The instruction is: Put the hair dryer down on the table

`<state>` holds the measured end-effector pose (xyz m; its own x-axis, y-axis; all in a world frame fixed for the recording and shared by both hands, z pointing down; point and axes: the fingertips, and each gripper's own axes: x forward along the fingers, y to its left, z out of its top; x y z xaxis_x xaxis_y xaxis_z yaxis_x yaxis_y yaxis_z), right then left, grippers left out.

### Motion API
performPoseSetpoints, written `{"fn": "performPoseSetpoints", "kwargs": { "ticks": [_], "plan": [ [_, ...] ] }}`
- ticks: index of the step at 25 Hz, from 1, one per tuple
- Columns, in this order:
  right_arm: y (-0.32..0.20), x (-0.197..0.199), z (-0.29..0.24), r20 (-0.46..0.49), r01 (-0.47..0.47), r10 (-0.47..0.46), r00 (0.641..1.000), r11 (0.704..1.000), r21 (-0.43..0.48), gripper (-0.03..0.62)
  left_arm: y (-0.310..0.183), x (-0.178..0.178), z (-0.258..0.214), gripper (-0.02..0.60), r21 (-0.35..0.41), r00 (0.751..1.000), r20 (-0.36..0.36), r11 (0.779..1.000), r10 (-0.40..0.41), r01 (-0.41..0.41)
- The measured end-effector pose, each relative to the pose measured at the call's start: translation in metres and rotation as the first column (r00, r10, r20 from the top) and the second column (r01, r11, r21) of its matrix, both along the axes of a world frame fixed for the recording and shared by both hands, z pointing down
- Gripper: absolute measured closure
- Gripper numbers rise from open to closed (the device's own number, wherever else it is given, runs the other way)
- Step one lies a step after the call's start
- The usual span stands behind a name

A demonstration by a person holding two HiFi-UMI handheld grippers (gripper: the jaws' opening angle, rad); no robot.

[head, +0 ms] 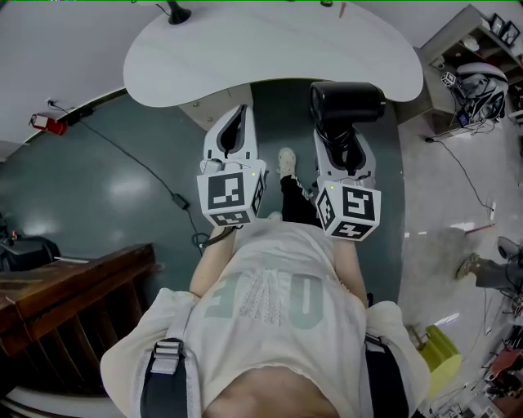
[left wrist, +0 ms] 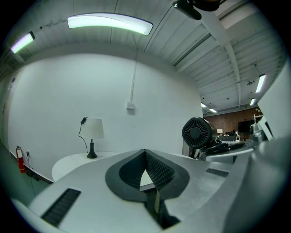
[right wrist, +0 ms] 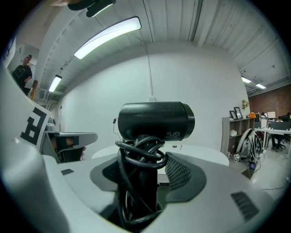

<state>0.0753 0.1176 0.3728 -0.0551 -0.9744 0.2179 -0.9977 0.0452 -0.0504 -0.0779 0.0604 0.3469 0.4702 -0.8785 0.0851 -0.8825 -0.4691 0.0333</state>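
Note:
A black hair dryer [head: 347, 102] stands upright in my right gripper [head: 341, 137], which is shut on its handle; the cord is wound round that handle. In the right gripper view the dryer's barrel [right wrist: 157, 120] lies crosswise above the jaws, and the right gripper [right wrist: 141, 175] clamps the cord-wrapped handle. My left gripper [head: 237, 124] is held beside it, shut and empty, its dark pads meeting at the tip [left wrist: 145, 154]. The left gripper view catches the dryer's rear grille [left wrist: 198, 133] at the right. The white rounded table [head: 270, 49] lies just ahead of both grippers, below them.
A table lamp [left wrist: 92, 136] stands at the table's far left, base [head: 176, 12]. A shelf unit [head: 482, 57] with gear is at the right, dark wooden furniture [head: 73, 310] at lower left. A cable [head: 139, 163] and a red extinguisher [head: 49, 125] are on the floor.

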Motion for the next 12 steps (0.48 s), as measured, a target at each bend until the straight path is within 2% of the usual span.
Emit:
{"fn": "performPoseSetpoints", "kwargs": {
  "ticks": [7, 12],
  "plan": [
    [-0.068, 0.003, 0.003, 0.001, 0.043, -0.043, 0.999, 0.999, 0.009, 0.338, -0.062, -0.001, -0.008, 0.575, 0.035, 0.998, -0.010, 0.998, -0.054, 0.055],
    [-0.131, 0.024, -0.001, 0.015, 0.061, -0.061, 0.998, 0.998, -0.002, 0.339, -0.120, 0.017, -0.019, 0.575, 0.037, 0.997, -0.008, 0.996, -0.080, 0.081]
  ]
}}
